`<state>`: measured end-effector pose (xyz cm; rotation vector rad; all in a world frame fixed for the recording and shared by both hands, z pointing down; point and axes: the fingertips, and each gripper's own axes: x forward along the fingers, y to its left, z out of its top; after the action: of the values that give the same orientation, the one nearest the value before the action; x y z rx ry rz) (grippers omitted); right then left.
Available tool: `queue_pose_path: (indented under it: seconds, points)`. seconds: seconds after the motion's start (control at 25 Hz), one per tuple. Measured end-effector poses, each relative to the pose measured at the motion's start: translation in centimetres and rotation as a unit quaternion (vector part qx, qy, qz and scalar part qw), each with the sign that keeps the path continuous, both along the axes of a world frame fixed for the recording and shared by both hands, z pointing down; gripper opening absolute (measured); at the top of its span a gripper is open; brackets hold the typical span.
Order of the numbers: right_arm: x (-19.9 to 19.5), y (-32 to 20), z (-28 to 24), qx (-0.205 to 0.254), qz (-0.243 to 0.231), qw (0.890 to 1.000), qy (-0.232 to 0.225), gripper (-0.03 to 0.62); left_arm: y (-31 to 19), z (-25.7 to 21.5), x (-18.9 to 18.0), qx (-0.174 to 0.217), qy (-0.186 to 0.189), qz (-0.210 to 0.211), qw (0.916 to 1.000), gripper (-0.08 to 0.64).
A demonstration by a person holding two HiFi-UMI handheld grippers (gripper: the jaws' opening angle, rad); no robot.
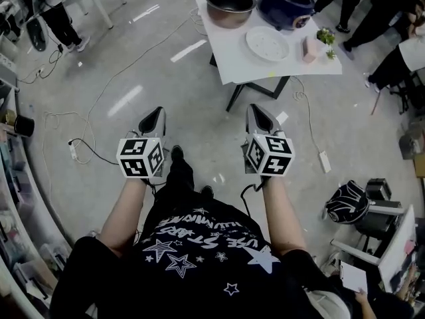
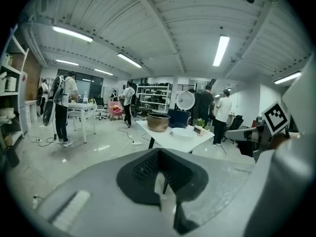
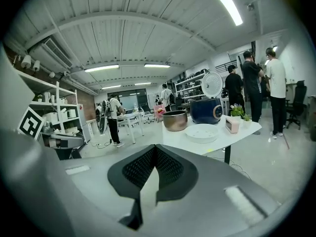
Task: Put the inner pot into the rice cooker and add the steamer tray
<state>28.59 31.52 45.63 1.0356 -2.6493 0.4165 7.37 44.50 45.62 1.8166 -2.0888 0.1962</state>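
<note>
**Not yet at the table: both jaws closed and empty**

Nothing of the task looks started; the step in hand seems to be the approach. The left gripper (image 1: pixel 154 115) is held out over the floor, its jaws closed together with nothing between them. The right gripper (image 1: pixel 259 111) is level with it, jaws likewise shut and empty.

Well ahead of both stands the white table (image 1: pixel 226 55). On it, from left to right, are the bronze inner pot (image 1: pixel 230 5), upright and empty, the white steamer tray (image 1: pixel 267 44) lying flat nearer the front edge, and the dark blue rice cooker (image 1: pixel 284 4) with its lid raised. The pot sits just beside the cooker, not in it.

The next move probably calls for stepping up to the table, opening the jaws and taking the pot by its rim, perhaps with both grippers.
</note>
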Motion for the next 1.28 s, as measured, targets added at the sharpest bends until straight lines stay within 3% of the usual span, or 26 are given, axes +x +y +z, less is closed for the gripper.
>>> queue_pose_path:
  seconds: [0.44,0.56,0.6,0.72,0.96,1.28]
  points:
    - [-4.5,-1.8,-1.1,0.0,0.004,0.999,-0.045,0.028,-1.1,-0.8,-4.4,0.021,0.014,-0.002,0.9997,0.002]
    - [-7.3,-3.1,-1.5,0.003,-0.009,0.999,-0.047,0.038,-2.7,-0.8,-6.8,0.028,0.019,0.001,0.9994,0.072]
    - [-8.5,-3.6,-1.5,0.001,-0.016,0.999,-0.044,0.059,-3.4,-0.8,-7.7,0.033,0.02,0.002,0.9993,0.112]
    - [-12.1,-5.3,-0.9,-0.015,-0.028,0.999,-0.03,0.213,-5.5,-1.1,-10.9,0.058,0.034,-0.003,0.9977,0.26]
    - [-17.4,-9.0,0.7,-0.062,0.001,0.998,-0.016,0.385,-9.3,0.6,-17.0,0.032,0.081,0.025,0.9959,0.348]
    - [-20.6,-13.0,1.2,-0.076,0.066,0.995,-0.008,0.393,-14.2,1.6,-21.5,0.013,0.109,0.087,0.9901,0.383]
